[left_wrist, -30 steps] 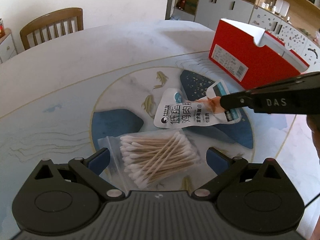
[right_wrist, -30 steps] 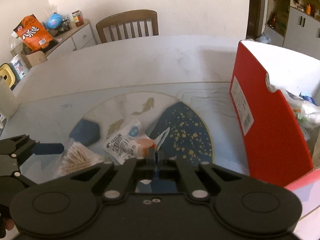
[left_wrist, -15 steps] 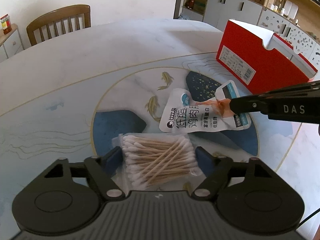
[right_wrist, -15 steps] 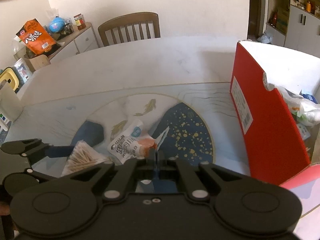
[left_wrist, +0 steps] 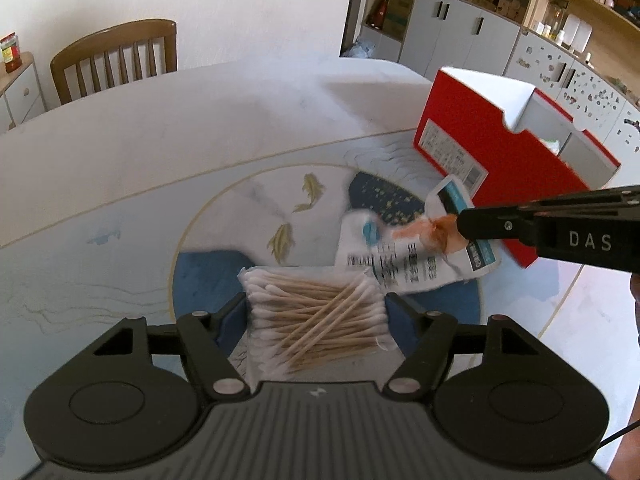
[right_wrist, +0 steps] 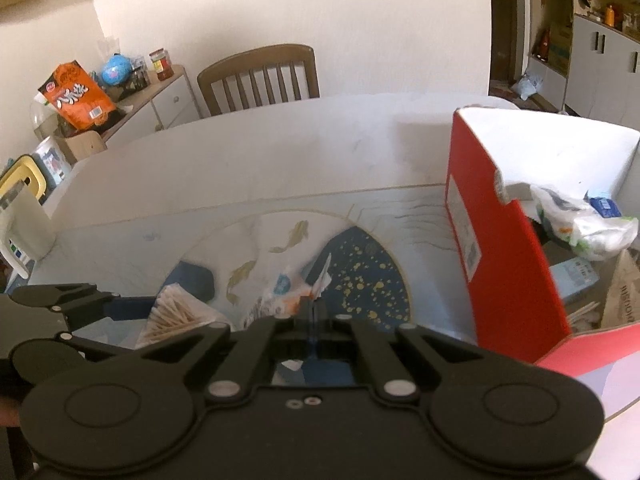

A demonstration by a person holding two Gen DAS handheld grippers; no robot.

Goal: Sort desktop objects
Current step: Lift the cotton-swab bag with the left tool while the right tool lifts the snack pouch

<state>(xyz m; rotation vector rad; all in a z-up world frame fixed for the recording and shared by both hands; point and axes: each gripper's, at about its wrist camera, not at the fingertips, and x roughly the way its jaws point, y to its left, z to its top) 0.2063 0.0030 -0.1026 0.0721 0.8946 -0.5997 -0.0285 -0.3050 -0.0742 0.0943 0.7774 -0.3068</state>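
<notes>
Thin clear plastic wraps the bag of cotton swabs, low in the middle of the left wrist view, and I judge it light, slippery and crushable: the wooden sticks give it some stiffness across the middle, so a hold on its two long sides suits it best. The left gripper has just been closing and its blue pads press on those sides. The snack sachet, right of centre, looks light, limp and crinkly, white with dark print and an orange patch, hanging blurred above the table. The right gripper has its jaws pressed together on the sachet's orange edge. The red cardboard box, at the right of the right wrist view, already holds wrappers.
</notes>
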